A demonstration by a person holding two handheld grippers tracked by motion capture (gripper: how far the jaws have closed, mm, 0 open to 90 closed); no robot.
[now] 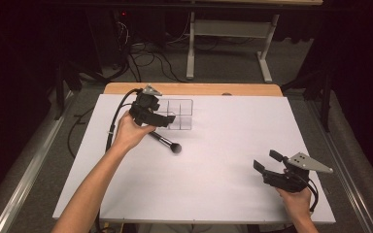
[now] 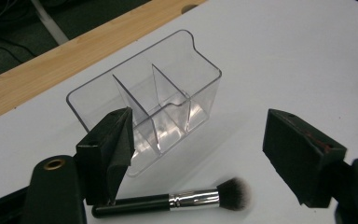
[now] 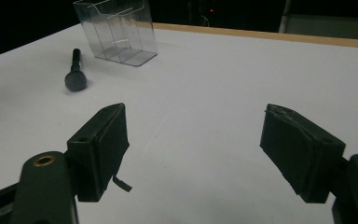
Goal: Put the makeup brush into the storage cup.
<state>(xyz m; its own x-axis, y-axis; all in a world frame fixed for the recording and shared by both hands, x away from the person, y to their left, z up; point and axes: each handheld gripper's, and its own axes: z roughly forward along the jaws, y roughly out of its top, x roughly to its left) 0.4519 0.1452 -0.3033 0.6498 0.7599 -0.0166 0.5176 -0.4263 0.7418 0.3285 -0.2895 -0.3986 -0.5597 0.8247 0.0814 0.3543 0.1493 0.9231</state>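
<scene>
Gaping wide, the left claw (image 2: 198, 144) hovers over the brush (image 2: 177, 200); the right claw (image 3: 196, 154) gapes empty.

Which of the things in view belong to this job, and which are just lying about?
In the job:
- brush, lying on the table below the open left gripper
- clear organizer, upright just beyond it

Not in play:
- right gripper, open, far off over bare table
- cables and frame on the floor behind
</scene>
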